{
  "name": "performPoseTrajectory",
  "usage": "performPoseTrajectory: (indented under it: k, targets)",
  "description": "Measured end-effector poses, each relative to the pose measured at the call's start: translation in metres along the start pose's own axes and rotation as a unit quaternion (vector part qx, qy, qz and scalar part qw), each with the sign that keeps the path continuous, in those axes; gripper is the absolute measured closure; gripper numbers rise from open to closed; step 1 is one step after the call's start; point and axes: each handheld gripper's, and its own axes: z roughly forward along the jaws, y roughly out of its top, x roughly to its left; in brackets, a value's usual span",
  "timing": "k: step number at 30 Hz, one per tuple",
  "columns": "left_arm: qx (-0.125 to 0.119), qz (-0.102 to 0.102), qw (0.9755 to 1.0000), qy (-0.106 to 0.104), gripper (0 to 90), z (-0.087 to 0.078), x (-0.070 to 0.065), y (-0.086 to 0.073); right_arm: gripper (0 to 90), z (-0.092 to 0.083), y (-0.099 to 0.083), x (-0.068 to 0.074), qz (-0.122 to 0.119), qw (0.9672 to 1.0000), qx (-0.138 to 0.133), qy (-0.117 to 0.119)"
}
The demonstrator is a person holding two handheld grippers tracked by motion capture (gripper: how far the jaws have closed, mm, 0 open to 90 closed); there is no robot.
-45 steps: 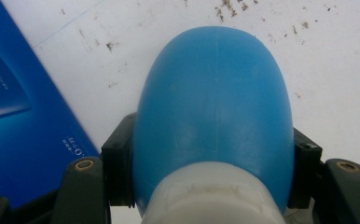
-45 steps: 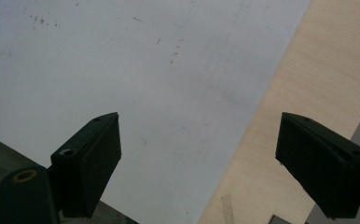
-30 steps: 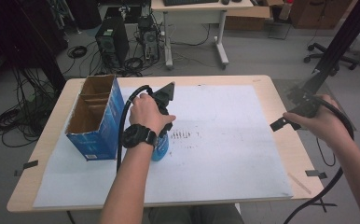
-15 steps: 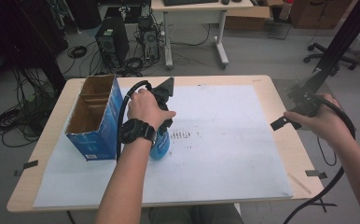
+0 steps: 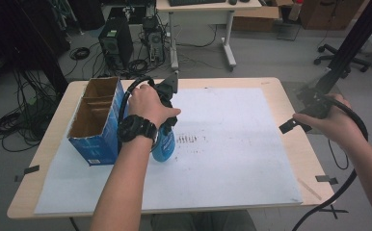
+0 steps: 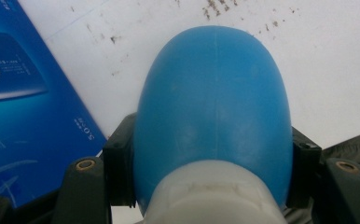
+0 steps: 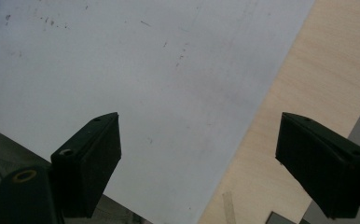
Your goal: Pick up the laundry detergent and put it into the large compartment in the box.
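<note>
step: left gripper [image 5: 164, 126] has the blue bottle [image 5: 164, 145] in hand, apparently mid-carry or mid-placement next to the box [image 5: 96, 120]. Judged, not certain.
left jaws: pinching the bottle on both flanks just below its white cap [image 6: 215, 193]; in the left gripper view the black pads sit on either side of the blue body [image 6: 213, 107].
bottle: upright or near it, over the white sheet [image 5: 232, 144] on the table [image 5: 290, 96], just beside the box's right wall. Can't tell if its base touches the sheet.
box: blue card, open top, dividers inside; compartments look empty from the high view.
right gripper [image 5: 303, 118]: idle at the table's right edge, well apart from the bottle. Jaws spread wide, nothing between them; the right gripper view looks down on sheet and bare wood.
next: probably lift the bottle above the box rim, shift left over a compartment, lower straight in. Needs rim clearance and a vertical bottle so it doesn't catch a divider.
risk: the grip is near the neck, so the body may swing.
</note>
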Motion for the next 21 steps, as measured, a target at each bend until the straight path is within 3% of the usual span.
performPoseTrajectory:
  k: [21]
  targets:
    - [0.006,0.004,1.0,-0.003,37.6,-0.024,0.005,0.0,13.7,-0.013,0.007,0.004,0.001,1.0,0.004,0.005]
